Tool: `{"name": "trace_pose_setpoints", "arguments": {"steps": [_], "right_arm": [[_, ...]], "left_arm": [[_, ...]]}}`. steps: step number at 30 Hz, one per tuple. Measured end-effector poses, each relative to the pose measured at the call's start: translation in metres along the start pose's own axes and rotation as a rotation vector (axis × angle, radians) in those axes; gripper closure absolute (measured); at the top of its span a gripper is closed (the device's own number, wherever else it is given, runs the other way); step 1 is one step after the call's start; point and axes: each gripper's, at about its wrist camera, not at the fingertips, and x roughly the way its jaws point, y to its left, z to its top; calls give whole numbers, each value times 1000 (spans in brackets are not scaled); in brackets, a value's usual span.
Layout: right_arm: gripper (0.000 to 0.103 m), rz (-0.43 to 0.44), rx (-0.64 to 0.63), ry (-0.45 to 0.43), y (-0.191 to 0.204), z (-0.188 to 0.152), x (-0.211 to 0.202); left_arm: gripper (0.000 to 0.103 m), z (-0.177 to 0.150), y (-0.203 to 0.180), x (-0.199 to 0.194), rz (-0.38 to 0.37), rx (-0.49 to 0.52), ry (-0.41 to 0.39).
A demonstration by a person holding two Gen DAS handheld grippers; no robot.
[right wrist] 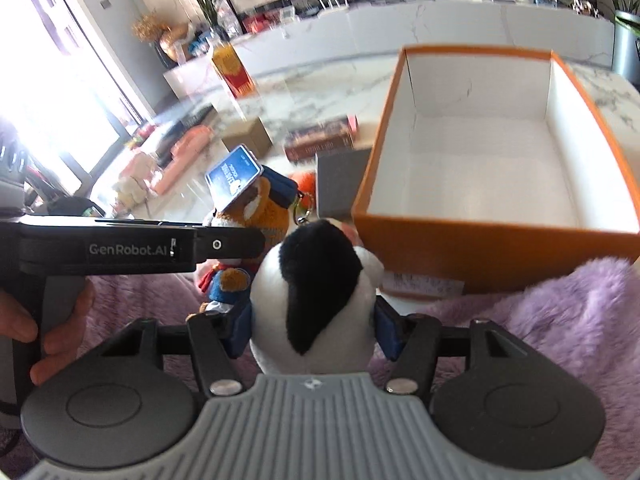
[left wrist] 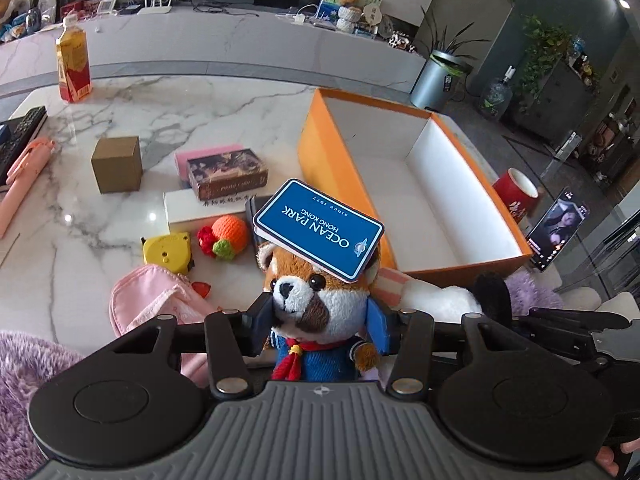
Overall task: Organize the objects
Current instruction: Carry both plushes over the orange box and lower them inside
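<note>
The left claw (left wrist: 320, 320) is clamped on a small brown-and-white plush red panda in a blue sailor suit with a red neckerchief (left wrist: 316, 304), its blue pads pressing the toy's sides; a blue rectangular tag printed "OCEAN PARK" (left wrist: 320, 229) sits tilted on the toy's head. The right claw (right wrist: 314, 328) is clamped on a round black-and-white plush penguin (right wrist: 312, 300), pads tight against its flanks. A hand (right wrist: 52, 328) grips the handle of the left tool. Just beyond both toys, an open orange cardboard box with a white inside (right wrist: 496, 240) stands on the white marble counter (left wrist: 120, 220), at its right side, with nothing visible inside it. A fluffy lilac fabric (right wrist: 560, 320) lies along the counter's near edge, touching the box's near wall. Further left on the counter lie a yellow tape measure (left wrist: 168, 252), an orange crocheted fruit (left wrist: 224, 236), a pink cloth pouch (left wrist: 152, 300), a dark patterned card box (left wrist: 228, 174) and a brown cardboard cube (left wrist: 117, 164). A yellow-and-red drink carton (left wrist: 74, 66) stands near the far left corner.
</note>
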Motion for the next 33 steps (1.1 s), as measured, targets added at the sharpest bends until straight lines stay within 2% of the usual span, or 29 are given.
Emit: {"name": "trace_pose_setpoints", "arguments": {"steps": [3, 6, 9, 13, 16, 22, 27, 33], "right_arm": [[41, -6, -13, -79, 0, 12, -26], [41, -83, -51, -177, -1, 26, -48], [41, -123, -44, -243, -11, 42, -58], [41, -178, 0, -280, -36, 64, -52], [41, -215, 72, -259, -63, 76, -33], [41, -181, 200, -173, -106, 78, 15], [41, -152, 260, -88, -129, 72, 40], [41, -162, 272, -17, -140, 66, 54]], "left_arm": [[46, 17, -11, -10, -31, 31, -30], [46, 38, -21, -15, -30, 58, -68], [46, 60, -34, -14, -39, 91, -96], [46, 82, -45, 6, -108, 84, -58], [46, 92, -54, 39, -102, 99, 12], [46, 97, -67, 95, -77, 138, 119], [46, 98, -71, 115, -61, 180, 163], [46, 96, -76, 134, -43, 200, 199]]}}
